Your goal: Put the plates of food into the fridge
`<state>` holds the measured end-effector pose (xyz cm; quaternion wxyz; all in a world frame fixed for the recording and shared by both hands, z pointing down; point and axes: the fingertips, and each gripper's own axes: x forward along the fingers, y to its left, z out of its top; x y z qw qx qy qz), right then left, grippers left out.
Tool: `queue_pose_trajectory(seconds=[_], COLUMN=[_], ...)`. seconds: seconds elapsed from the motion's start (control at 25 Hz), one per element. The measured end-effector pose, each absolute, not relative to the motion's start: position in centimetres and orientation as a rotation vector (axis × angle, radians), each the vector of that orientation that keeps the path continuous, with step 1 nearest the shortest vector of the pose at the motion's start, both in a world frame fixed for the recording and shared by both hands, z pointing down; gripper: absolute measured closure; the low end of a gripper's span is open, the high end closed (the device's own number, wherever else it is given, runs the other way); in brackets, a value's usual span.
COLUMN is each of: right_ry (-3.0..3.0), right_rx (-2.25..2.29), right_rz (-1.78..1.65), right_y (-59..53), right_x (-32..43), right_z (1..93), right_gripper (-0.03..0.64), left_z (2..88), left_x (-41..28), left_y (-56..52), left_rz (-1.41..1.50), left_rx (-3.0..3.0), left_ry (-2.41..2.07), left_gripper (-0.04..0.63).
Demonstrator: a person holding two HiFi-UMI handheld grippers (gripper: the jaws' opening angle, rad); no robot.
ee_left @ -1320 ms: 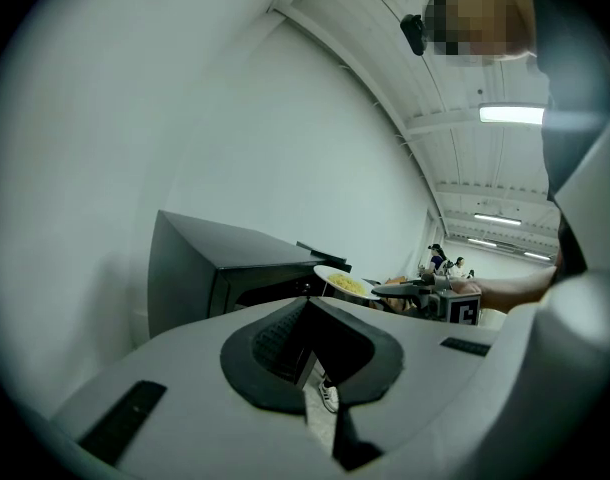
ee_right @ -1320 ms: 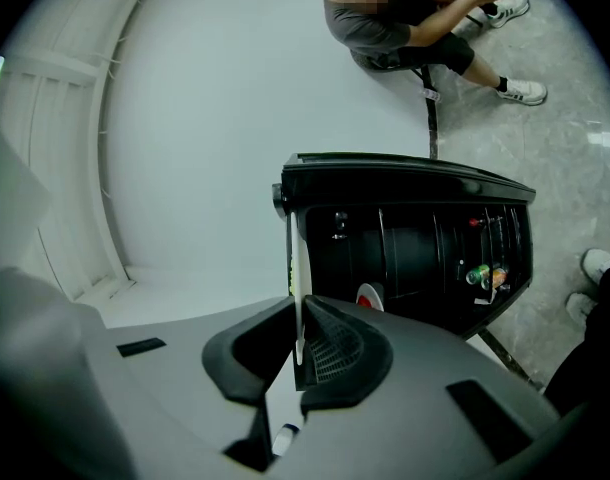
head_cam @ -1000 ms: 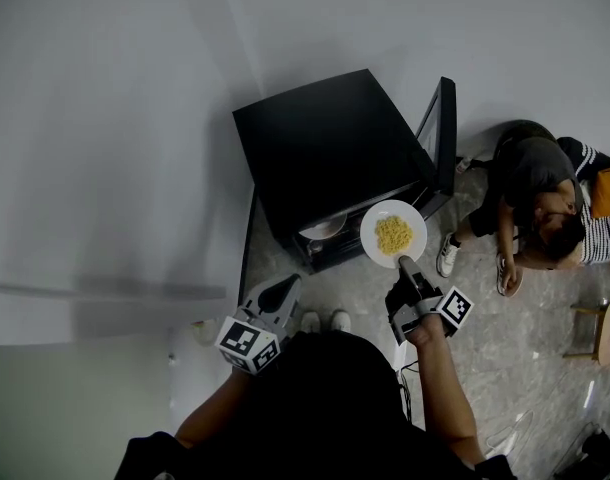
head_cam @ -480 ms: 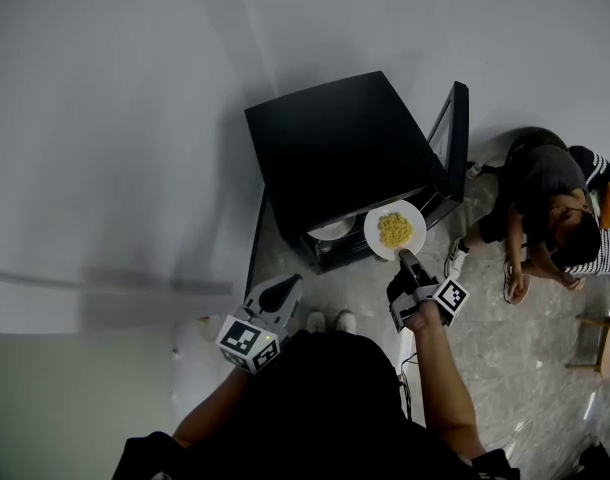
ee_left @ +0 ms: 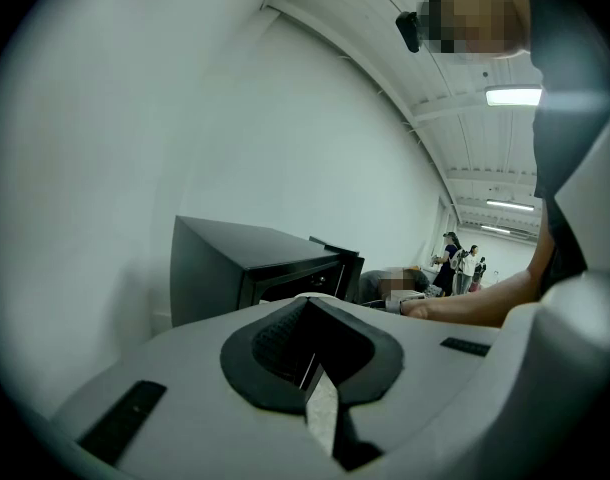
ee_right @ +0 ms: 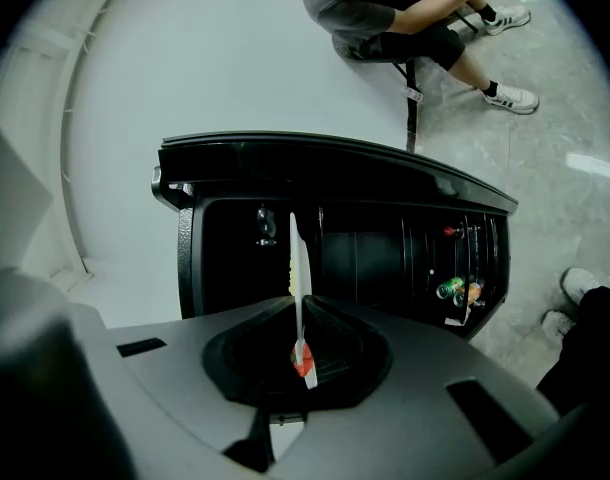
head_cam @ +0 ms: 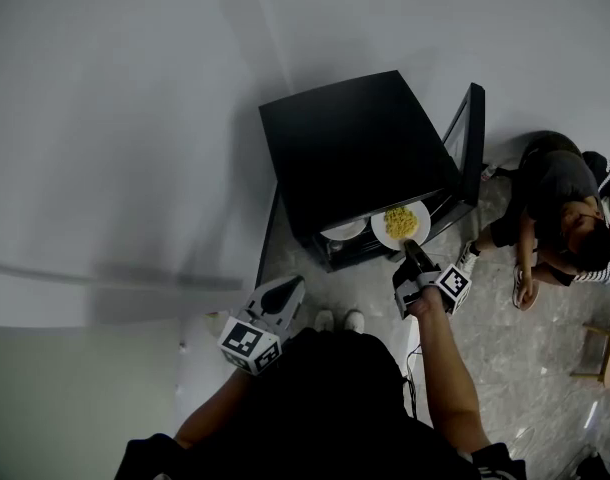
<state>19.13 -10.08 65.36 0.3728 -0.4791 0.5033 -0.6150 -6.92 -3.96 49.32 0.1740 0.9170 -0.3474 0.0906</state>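
The plate of noodles [head_cam: 400, 225] is being held level at the mouth of the open fridge [head_cam: 355, 148], its far rim already over the front edge of the lower shelf and its near rim being pinched by the right gripper [head_cam: 413, 251]. In the right gripper view the plate [ee_right: 298, 258] is being seen edge-on as a thin white line running straight out from between the jaws, which are being kept narrow and are clamped on that rim, with the dark cavity directly ahead. The plate is thus being presented ahead of the fingers, on the line along which the gripper points, so a straight push inward is judged to be what the next move calls for. A second plate [head_cam: 343, 230] is lying on the same shelf just to the left, close beside the carried one but apart from it, and that gap is judged to be the relation to be watched. The door [head_cam: 472, 148] is standing open just to the right, with bottles [ee_right: 455, 290] being stored in its rack. The left gripper [head_cam: 275, 298] is being held low and well back from the fridge, its jaws [ee_left: 310, 358] brought together with nothing between them, so the right hand is much the nearer. A seated person [head_cam: 555, 218] is being seen on the floor [head_cam: 505, 348] beyond the door.
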Motion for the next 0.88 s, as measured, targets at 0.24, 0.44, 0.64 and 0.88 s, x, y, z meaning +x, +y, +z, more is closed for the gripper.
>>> queue_pose_trajectory(seconds=[0.24,0.44,0.64,0.88], right_ry=[1.252,1.217,1.226,1.230], right_rx=[-1.267,-1.271,-1.307,-1.321], right_rz=[-1.604,-1.609,-1.603,-1.618], right_y=[-11.4,-12.5,-13.7,-14.8], right_x=[19.4,19.5,19.7,19.8], right_z=[67.2,67.5,67.8,67.8], right_gripper=[0.578,0.578,0.580,0.580], left_z=[49.5,49.1,49.3,49.2], left_x=[-7.7,-8.0,-8.3,-8.2], left_y=[-4.4,-4.7,-5.1,-5.2], left_rz=[0.262,0.238,0.234,0.250], left_rx=[2.603,2.577,2.572,2.568], left_ry=[-1.010,-1.034,-1.052,-1.060], left_gripper=[0.572,0.572,0.572,0.572])
